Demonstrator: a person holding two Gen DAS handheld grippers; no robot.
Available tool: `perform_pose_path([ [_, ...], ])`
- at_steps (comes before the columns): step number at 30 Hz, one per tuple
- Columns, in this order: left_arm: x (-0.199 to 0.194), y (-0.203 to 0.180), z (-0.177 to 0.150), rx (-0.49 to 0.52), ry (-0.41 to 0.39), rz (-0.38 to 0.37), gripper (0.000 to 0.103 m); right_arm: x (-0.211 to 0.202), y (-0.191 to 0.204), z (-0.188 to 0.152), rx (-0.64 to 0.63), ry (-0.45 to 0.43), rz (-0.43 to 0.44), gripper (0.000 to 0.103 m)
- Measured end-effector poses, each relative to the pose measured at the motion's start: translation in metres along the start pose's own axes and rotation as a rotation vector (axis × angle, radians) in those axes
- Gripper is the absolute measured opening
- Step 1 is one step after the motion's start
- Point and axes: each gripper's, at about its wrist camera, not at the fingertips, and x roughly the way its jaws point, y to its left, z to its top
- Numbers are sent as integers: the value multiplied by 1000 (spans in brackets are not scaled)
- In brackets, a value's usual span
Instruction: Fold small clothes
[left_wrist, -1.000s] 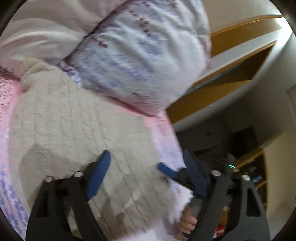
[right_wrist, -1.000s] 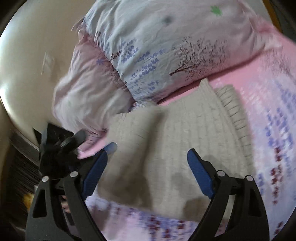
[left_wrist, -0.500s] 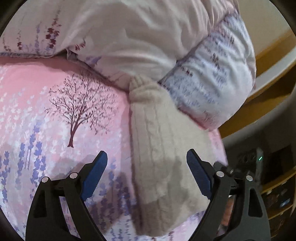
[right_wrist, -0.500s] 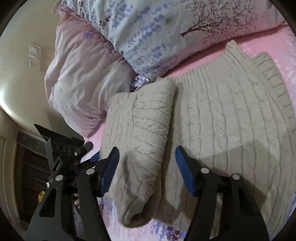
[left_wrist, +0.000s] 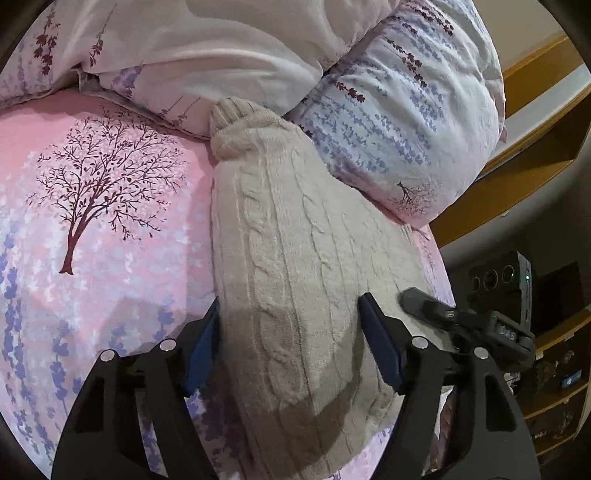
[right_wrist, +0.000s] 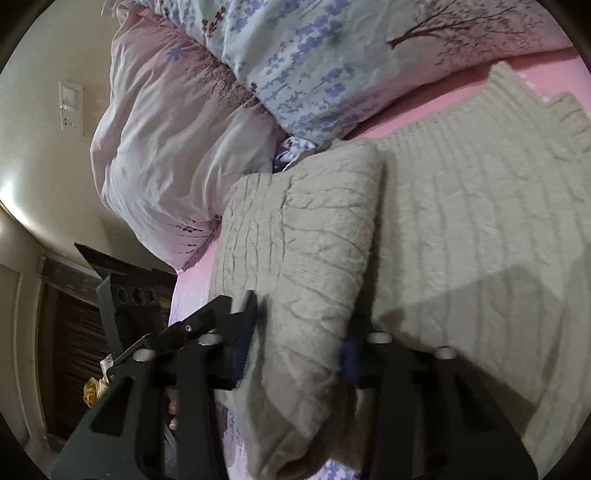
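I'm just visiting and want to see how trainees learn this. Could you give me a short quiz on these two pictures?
1. True or false: the beige cable-knit sweater lies on a pink floral bedsheet.
2. Which gripper is closing on a folded part of the sweater: A left gripper, B right gripper?
3. Fill in: a printed ____ shows on the bedsheet left of the sweater in the left view.

Key: 1 true; 2 B; 3 tree.

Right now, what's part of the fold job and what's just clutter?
In the job:
- beige knit sweater
- left gripper, closing around its folded edge
- right gripper, closing on the fold

Lying about:
- pillows
- pink bedsheet
- wall switch
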Motion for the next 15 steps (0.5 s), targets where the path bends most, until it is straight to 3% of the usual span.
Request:
perform_pose_path([
  [7,-7,-3,3,-28,-13,-28,85,-33,30,2,-144,-137,-63,16],
  [11,-12,-15,3,-13,-35,-75,88,-73,58,2,-282,-268,-194,15],
  [15,-6,-31,0,21,-15,-84,89,-105,48,-6,-305,-344,-307,15],
])
